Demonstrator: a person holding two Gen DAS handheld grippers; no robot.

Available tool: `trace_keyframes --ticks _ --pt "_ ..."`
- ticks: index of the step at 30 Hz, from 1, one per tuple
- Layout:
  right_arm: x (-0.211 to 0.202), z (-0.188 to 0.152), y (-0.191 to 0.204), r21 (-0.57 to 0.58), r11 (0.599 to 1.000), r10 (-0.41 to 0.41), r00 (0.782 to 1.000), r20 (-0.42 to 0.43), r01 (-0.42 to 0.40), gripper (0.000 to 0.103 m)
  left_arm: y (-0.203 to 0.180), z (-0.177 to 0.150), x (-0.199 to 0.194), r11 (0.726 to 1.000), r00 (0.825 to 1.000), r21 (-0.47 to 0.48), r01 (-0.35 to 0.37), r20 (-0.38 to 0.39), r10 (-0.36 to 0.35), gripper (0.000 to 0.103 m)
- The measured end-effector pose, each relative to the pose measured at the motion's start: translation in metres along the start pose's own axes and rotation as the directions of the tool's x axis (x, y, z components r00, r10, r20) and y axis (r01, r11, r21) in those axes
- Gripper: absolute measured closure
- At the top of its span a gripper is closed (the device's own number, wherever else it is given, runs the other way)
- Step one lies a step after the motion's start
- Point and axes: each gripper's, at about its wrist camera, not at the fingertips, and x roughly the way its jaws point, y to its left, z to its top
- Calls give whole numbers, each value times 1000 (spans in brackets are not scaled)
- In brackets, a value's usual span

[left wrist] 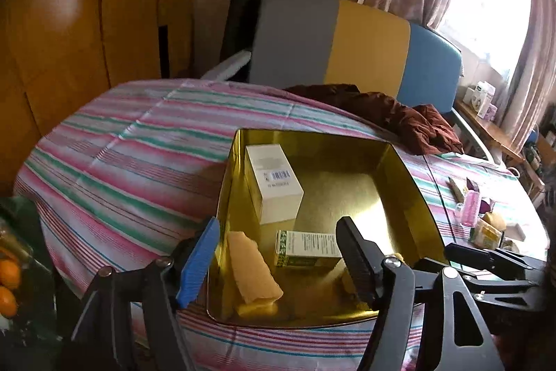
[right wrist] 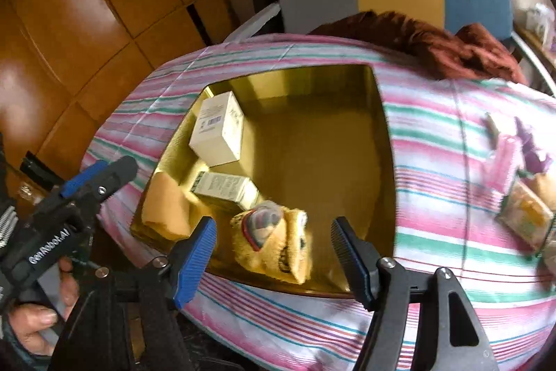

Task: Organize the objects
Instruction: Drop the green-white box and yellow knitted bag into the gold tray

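Note:
A gold tin tray [left wrist: 410,176] [right wrist: 382,141] sits on the striped tablecloth. In it lie a white box [left wrist: 274,183] [right wrist: 217,134], a green-and-white carton [left wrist: 305,247] [right wrist: 226,188], a folded orange cloth [left wrist: 252,270] [right wrist: 168,209] and a yellow plush toy [right wrist: 274,242]. My left gripper [left wrist: 278,263] is open and empty over the tray's near edge; it also shows in the right wrist view [right wrist: 100,176]. My right gripper [right wrist: 272,256] is open, its jaws either side of the plush toy without touching it.
A dark red cloth [left wrist: 389,113] [right wrist: 451,47] lies at the table's far side by a grey, yellow and blue chair [left wrist: 368,47]. Small items, among them a pink bottle [left wrist: 469,207] and a yellow packet [right wrist: 528,218], lie right of the tray. Oranges [left wrist: 8,284] sit at the far left.

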Motion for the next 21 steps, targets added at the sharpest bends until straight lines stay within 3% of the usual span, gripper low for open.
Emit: trace_keyframes --ticks 11,21 --pt "-22 -4 -1 -30 994 -97 988 121 101 34 -26 5 -21 995 998 97 4 56 -10 27" --pt "-29 -12 -47 87 986 -150 983 104 142 34 -58 -3 -16 981 997 175 79 11 -83 27"
